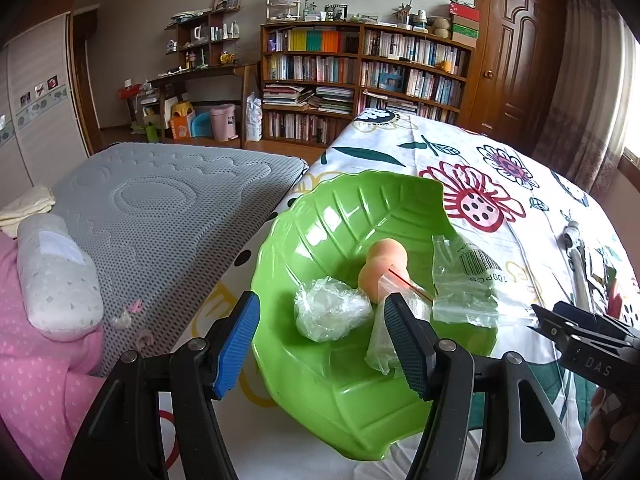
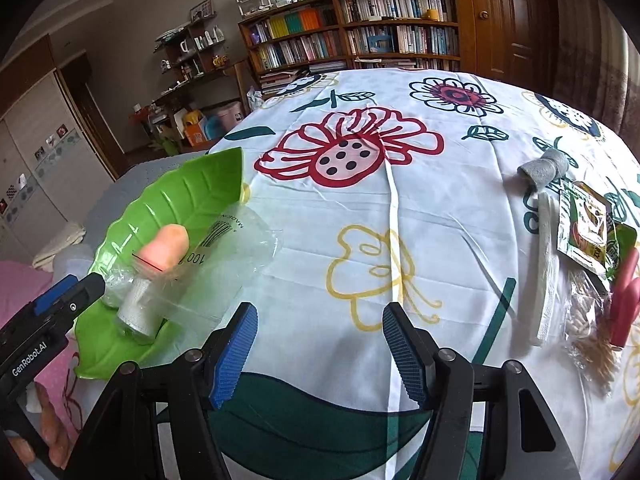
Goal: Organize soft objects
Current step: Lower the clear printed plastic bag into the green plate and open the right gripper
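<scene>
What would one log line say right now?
left gripper: open over leaf dish | right gripper: open, empty | dish: sponge, bags

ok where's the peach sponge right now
The peach sponge sits inside the green leaf dish, right of the crumpled plastic wrap and left of the clear barcode bag.

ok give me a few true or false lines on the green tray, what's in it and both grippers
1. The green leaf tray holds a peach sponge. True.
2. The left gripper is shut on the sponge. False: its jaws are open and grip nothing.
3. A clear zip bag lies over the tray's edge. True.
4. The right gripper holds the grey roll. False: it is open and empty; the roll lies on the floral cloth.
</scene>
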Motion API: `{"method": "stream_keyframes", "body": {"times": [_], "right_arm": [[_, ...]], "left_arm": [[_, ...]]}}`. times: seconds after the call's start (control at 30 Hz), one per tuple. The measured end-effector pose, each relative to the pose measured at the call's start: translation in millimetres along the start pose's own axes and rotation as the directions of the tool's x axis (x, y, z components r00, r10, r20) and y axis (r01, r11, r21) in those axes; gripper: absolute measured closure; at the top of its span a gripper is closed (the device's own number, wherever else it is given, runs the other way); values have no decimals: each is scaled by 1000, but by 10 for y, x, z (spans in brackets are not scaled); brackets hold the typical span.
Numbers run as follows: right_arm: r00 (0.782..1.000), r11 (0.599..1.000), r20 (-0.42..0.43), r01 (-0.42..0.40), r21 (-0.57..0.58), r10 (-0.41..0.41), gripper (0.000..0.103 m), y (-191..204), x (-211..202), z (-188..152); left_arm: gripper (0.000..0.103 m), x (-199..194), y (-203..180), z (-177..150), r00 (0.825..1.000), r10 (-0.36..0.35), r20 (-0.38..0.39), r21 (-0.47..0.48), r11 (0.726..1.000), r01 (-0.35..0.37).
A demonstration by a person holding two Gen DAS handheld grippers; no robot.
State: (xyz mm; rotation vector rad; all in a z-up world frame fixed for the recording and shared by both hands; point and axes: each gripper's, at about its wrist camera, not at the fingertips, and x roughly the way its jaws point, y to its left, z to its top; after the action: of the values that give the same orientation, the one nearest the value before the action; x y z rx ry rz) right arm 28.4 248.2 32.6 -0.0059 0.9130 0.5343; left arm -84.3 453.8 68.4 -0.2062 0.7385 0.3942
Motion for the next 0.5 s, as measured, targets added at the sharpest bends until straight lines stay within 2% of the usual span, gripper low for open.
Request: {"method": "stream_keyframes", "body": {"times": [0.5], "right_arm": [[994, 990, 88, -47, -134, 59, 34, 477, 13, 300]], "left_arm": [[37, -3, 4, 2, 1000, 2, 2, -3, 1000, -2]]}}
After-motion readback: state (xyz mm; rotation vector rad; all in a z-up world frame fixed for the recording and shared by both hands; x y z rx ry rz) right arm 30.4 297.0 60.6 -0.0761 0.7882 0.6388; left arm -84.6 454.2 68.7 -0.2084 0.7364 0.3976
